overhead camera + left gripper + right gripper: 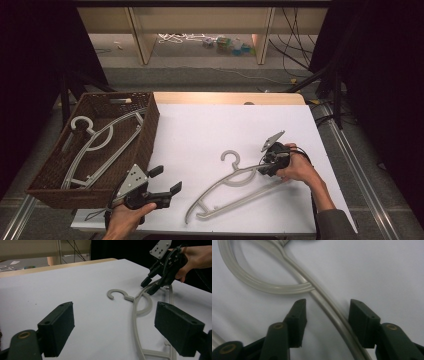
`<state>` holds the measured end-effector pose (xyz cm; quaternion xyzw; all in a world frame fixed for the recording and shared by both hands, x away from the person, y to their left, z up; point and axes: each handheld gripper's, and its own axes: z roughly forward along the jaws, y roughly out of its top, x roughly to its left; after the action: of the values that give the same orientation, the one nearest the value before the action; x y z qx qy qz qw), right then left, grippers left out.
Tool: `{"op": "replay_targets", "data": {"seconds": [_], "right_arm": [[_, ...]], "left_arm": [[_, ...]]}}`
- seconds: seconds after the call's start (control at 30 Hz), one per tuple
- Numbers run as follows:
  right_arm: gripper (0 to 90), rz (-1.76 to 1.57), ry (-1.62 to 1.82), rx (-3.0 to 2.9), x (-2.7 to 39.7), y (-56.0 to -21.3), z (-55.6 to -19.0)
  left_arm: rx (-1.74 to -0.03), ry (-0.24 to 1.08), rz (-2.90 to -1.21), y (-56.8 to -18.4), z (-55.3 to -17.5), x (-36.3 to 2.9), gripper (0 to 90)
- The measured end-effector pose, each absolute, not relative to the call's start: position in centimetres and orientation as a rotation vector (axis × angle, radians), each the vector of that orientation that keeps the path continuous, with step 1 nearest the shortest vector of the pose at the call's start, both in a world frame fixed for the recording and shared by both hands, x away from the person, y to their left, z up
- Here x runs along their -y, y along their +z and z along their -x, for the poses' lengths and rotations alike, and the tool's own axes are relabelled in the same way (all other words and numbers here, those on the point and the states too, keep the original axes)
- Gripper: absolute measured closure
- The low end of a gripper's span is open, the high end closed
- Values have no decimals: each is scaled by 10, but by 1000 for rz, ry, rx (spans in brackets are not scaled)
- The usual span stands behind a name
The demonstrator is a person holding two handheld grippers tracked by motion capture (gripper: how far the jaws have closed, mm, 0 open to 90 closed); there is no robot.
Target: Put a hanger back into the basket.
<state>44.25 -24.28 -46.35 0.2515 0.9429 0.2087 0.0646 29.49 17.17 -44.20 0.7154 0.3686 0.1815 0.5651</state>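
A grey plastic hanger [235,187] with a round hook lies flat on the white table [210,130], right of the wicker basket [145,145], which holds 1 more hanger [97,142]. The right gripper [325,312] straddles its arm with jaws apart, not gripping; the left gripper [167,187], near the basket's front corner, is wide open and empty. No writing is readable.

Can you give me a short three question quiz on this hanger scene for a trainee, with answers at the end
1. True or false: the right claw is clamped shut on the grey hanger.
2. Where does the second hanger lie? A) on the white table B) in the wicker basket C) on the floor
3. Fill in: the left claw is ____ and holds nothing.

Key: 1 false, its jaws stand apart around the hanger's arm; 2 B; 3 open.
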Motion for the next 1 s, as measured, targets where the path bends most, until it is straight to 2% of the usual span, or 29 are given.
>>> {"op": "replay_targets", "data": {"seconds": [0.2, 0.5, 1.0], "right_arm": [[621, -733, 615, -2865, 240, -463, -440], [694, -530, 479, -2918, 228, -460, -438], [722, -416, 411, -2955, 222, -458, -441]], "left_arm": [[-860, 417, -1679, -442, -295, -172, 159], [-871, 428, -1692, -442, -294, -174, 159], [-865, 420, -1700, -444, -294, -171, 160]]}}
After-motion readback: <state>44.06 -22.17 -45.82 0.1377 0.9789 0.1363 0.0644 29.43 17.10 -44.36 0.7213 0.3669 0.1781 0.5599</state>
